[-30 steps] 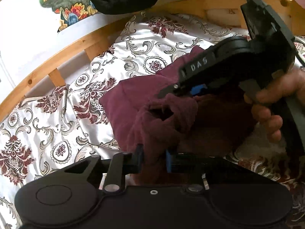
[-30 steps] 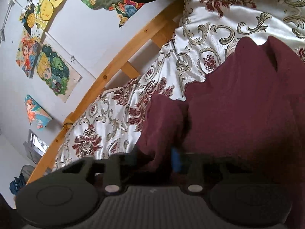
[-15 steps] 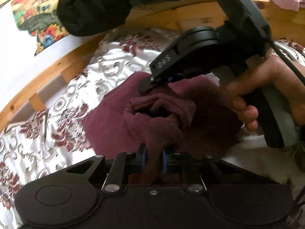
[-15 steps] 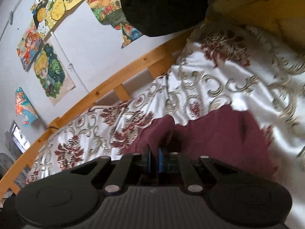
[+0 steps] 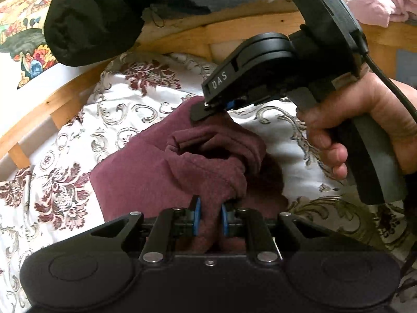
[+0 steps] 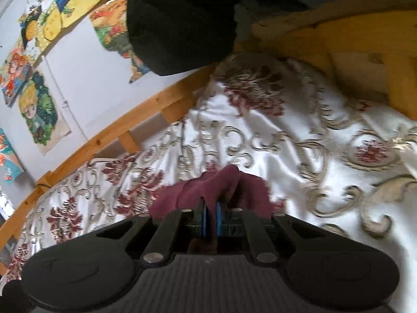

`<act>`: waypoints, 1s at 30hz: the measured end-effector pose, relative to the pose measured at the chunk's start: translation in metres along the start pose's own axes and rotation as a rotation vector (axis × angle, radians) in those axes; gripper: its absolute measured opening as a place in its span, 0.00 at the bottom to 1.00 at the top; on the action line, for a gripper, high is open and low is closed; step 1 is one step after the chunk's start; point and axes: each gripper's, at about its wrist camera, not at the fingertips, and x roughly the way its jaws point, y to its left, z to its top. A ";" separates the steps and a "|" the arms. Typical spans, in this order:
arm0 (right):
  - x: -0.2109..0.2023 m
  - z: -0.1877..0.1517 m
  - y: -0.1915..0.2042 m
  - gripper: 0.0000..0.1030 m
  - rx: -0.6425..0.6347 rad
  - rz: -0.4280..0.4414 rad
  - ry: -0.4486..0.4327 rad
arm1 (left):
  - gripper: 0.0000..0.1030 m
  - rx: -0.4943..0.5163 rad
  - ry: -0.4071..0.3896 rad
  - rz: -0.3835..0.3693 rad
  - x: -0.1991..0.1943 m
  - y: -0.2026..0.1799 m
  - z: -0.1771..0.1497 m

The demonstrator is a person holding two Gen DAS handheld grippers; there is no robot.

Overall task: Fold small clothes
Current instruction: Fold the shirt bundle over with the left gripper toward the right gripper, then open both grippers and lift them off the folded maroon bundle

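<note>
On a bed covered with a white satin bedspread point(image 5: 135, 109) patterned in maroon flowers and grey scrolls, a small maroon garment point(image 5: 146, 180) lies partly lifted. Seen from the left wrist camera, the left gripper point(image 5: 209, 220) sits at the bottom of the frame, its blue-padded jaws closed to a narrow gap on a bunched fold of the maroon fabric, which rises from between the pads into a rumpled hump. Beyond the hump, the right gripper point(image 5: 206, 109) comes in from the upper right, black with white lettering on its side, its tip pressed into the far edge of the same garment. A hand point(image 5: 365, 127) wraps around its handle at the right. The rest of the garment spreads flat on the bedspread to the left. A wooden bed frame point(image 5: 65, 96) curves behind, with a black sleeve point(image 5: 91, 23) hanging over it at the top left and pink clothes point(image 5: 378, 2) piled at the top right.

From the right wrist camera, the right gripper point(image 6: 210, 217) has its blue pads almost together, pinching a thin layer of the maroon garment point(image 6: 216, 185), which peaks just ahead of the jaws and drapes down either side. The bedspread point(image 6: 299, 140) stretches beyond, blurred. The wooden bed frame point(image 6: 125, 127) runs diagonally, and colourful cartoon posters point(image 6: 39, 109) hang on the pale wall behind.
</note>
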 end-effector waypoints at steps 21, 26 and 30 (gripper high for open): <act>-0.006 -0.012 -0.010 0.09 -0.021 -0.062 0.085 | 0.18 -0.013 0.010 -0.013 -0.001 -0.014 -0.014; -0.011 -0.016 -0.008 0.10 -0.065 -0.096 0.113 | 0.21 -0.104 0.016 -0.057 -0.007 0.000 -0.015; -0.020 -0.024 -0.005 0.11 -0.101 -0.127 0.137 | 0.21 -0.163 0.018 -0.090 -0.010 0.007 -0.018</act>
